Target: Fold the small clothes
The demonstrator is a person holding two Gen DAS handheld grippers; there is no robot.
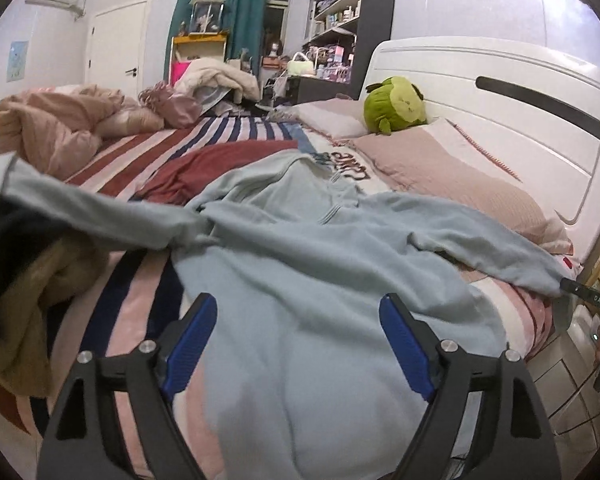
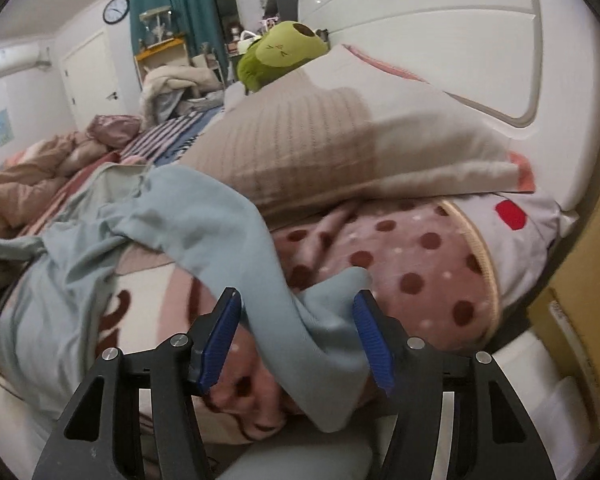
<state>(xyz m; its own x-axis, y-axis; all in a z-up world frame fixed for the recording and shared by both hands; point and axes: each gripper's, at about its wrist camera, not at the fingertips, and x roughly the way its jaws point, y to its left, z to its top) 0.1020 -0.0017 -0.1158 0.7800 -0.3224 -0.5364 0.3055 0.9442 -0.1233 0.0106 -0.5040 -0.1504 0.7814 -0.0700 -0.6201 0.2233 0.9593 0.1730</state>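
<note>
A light blue hooded top (image 1: 300, 248) lies spread on the bed, its sleeves stretched left and right. My left gripper (image 1: 298, 312) is open just above the top's lower body, its blue pads (image 1: 192, 340) on either side of the cloth. In the right wrist view the same top (image 2: 172, 220) shows, and its right sleeve (image 2: 320, 336) runs between the blue pads (image 2: 370, 336) of my right gripper (image 2: 296, 304), which is open around the sleeve end. The right gripper's tip (image 1: 580, 290) shows at the sleeve cuff in the left wrist view.
A dark red garment (image 1: 204, 168) lies beyond the blue top. Pink pillows (image 1: 432, 160) and a green plush toy (image 1: 394, 106) lie by the white headboard (image 1: 500, 92). A crumpled pink duvet (image 1: 52, 124) is at the far left. A tan and dark garment (image 1: 24, 280) hangs at the left.
</note>
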